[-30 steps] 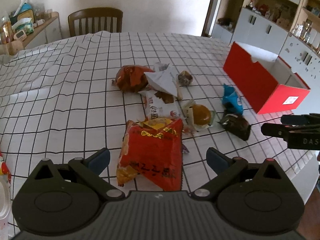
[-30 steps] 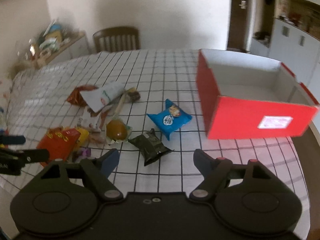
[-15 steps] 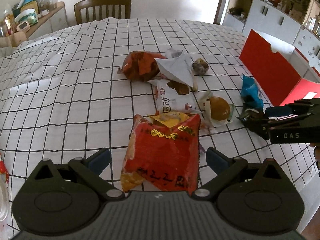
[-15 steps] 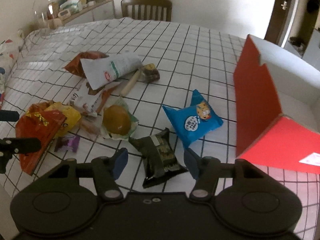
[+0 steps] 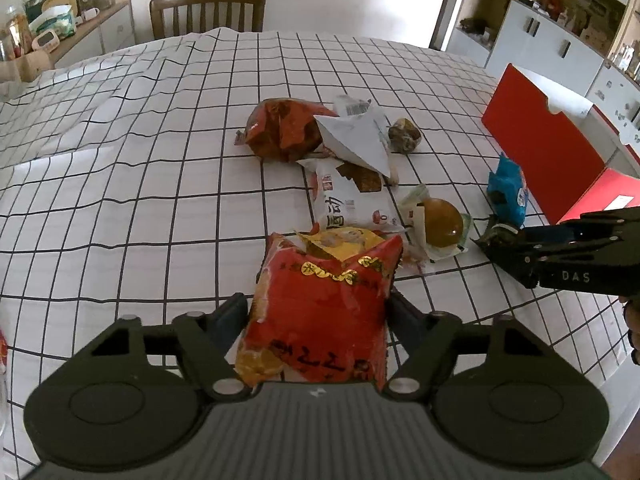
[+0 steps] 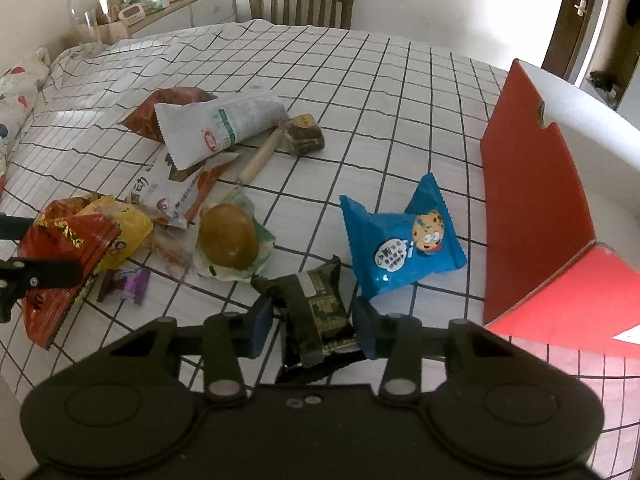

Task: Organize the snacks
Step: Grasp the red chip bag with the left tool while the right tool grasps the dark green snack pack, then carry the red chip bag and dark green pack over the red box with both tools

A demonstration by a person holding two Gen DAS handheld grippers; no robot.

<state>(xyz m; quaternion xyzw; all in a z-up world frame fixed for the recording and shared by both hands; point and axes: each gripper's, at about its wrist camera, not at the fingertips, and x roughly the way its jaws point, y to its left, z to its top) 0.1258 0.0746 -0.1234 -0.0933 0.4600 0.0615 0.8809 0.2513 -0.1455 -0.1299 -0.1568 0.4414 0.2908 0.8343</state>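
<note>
Snack packets lie scattered on a checked tablecloth. My left gripper is shut on a big red snack bag, which also shows in the right wrist view. My right gripper has its jaws narrowed around a dark green packet; the pads sit at its sides. A blue cookie packet lies just beyond it. A red box with a white inside stands open at the right.
A round bun in a clear wrapper, a white packet, a brown-red bag, a small brown cake and a purple candy lie mid-table. A wooden chair stands at the far edge.
Both grippers have moved forward and down and closed: the left onto the red bag, the right around the dark green packet.
</note>
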